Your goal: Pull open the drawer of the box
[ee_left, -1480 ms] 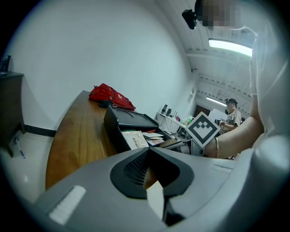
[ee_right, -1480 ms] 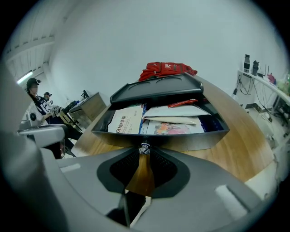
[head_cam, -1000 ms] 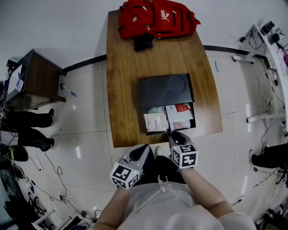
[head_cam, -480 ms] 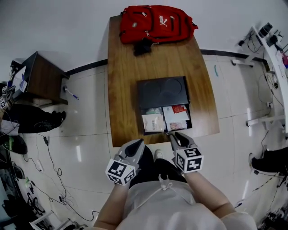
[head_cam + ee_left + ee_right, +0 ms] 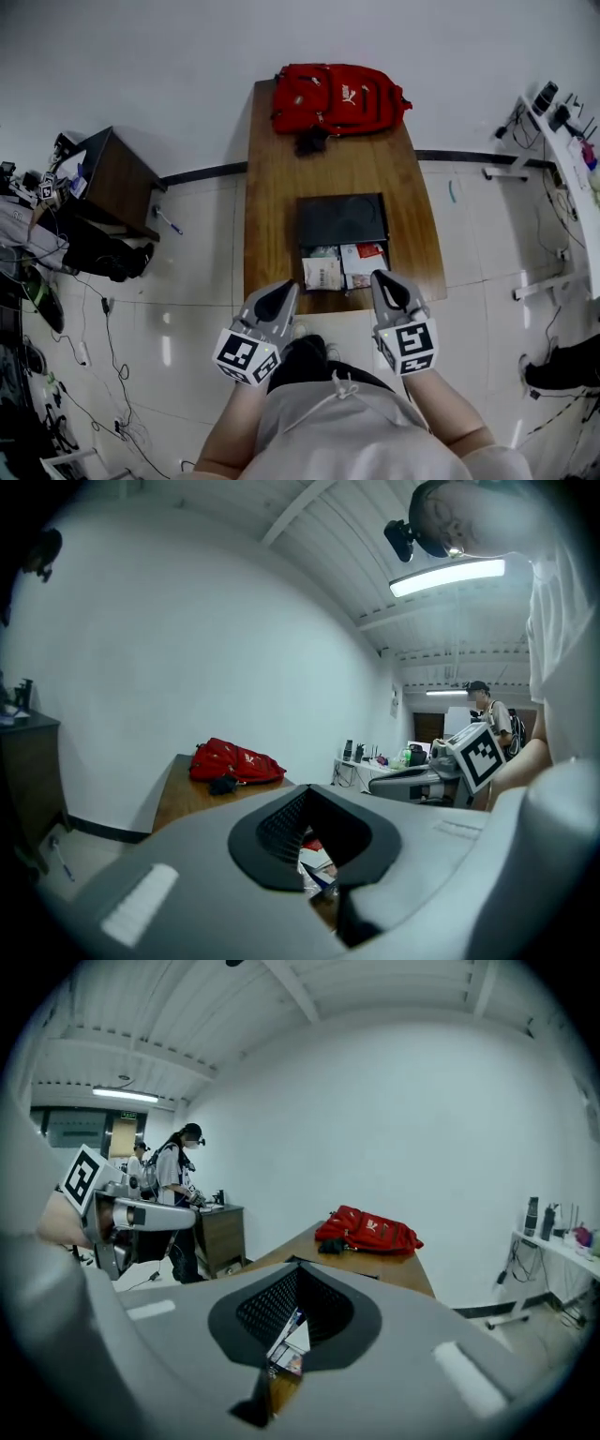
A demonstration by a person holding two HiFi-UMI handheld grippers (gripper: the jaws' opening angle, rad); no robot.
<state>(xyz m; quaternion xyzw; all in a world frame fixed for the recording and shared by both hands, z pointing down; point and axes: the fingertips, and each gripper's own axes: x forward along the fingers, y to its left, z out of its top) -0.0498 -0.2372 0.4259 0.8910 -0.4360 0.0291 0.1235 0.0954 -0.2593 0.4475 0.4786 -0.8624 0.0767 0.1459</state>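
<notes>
A black box (image 5: pixel 342 219) lies on the wooden table (image 5: pixel 272 206). Its drawer (image 5: pixel 343 266) stands pulled out toward me, with white and red packets inside. My right gripper (image 5: pixel 382 278) hangs just off the table's near edge, a little right of the drawer front, shut on nothing. Lower left of the drawer, my left gripper (image 5: pixel 284 290) is also shut and empty. Past the tips of the right gripper (image 5: pixel 298 1267) and the left gripper (image 5: pixel 307 791), the packets (image 5: pixel 289 1344) show through the gap.
A red backpack (image 5: pixel 339 97) with a small black item lies at the table's far end. A dark side cabinet (image 5: pixel 111 176) stands at the left, with a pen (image 5: pixel 170 223) and cables on the floor nearby. People stand at the left; a white desk (image 5: pixel 566 122) is at the right.
My right gripper has come back off the drawer front and its jaws have shut. Both grippers and the view have drawn away from the table. The drawer stays pulled out.
</notes>
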